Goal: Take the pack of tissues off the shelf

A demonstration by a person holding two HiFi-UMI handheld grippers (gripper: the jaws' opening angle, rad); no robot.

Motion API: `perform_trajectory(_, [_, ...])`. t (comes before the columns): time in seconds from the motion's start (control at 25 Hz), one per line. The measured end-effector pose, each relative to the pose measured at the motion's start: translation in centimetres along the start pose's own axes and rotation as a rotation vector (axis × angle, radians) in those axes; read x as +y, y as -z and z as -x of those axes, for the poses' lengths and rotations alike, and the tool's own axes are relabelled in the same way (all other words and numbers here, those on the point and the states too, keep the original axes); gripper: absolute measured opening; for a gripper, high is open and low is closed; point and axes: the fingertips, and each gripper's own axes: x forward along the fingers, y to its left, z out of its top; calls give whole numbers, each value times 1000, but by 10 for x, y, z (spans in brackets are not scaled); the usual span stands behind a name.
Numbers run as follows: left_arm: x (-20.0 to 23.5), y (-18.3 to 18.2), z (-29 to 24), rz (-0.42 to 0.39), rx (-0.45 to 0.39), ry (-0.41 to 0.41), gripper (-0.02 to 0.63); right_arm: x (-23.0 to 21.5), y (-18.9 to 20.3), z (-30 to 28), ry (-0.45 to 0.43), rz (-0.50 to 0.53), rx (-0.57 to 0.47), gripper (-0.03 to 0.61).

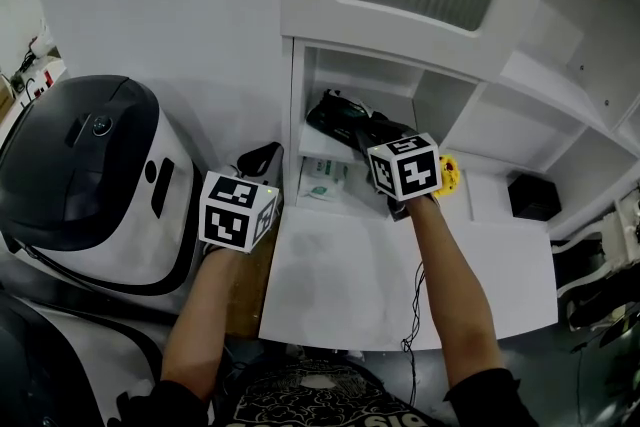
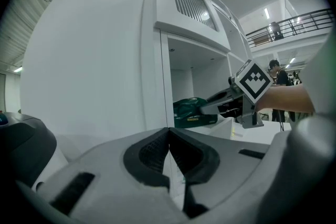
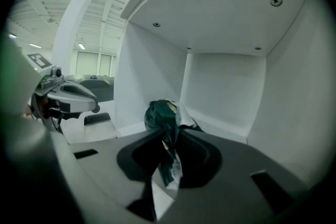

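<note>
Right gripper (image 3: 165, 136): is reaching into the shelf (image 3: 226, 92), its jaws clamping a fold of the tissues' green wrapper.
Tissues (image 3: 161, 112): are sitting on the floor of the shelf's open compartment, near its left wall, pinched at the near end.
Left gripper (image 2: 169, 134): is hovering outside the shelf's left side, jaws pressing together with nothing between them.
Appliance (image 1: 80, 165): is standing left of the left gripper.

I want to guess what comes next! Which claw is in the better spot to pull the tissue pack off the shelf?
The right claw: it is inside the shelf, shut on the green tissue pack. The left claw is shut, empty and outside the shelf, off to the side.
</note>
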Motion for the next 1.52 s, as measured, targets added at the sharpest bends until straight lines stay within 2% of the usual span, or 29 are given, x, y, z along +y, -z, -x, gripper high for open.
perform_trajectory(0.24, [1, 7, 5, 1, 5, 10, 8, 3, -1, 3, 18, -20, -20, 21])
perform_trajectory(0.72, [2, 11, 21, 30, 4, 0, 8, 8, -13, 17, 51, -15, -56, 11])
perform_trajectory(1.2, [-14, -5, 42, 19, 3, -66, 8, 6, -20, 44, 34, -28, -103, 11])
perform_trajectory(1.52, [-44, -10, 60, 20, 14, -133, 8, 2, -17, 72, -23, -36, -142, 10])
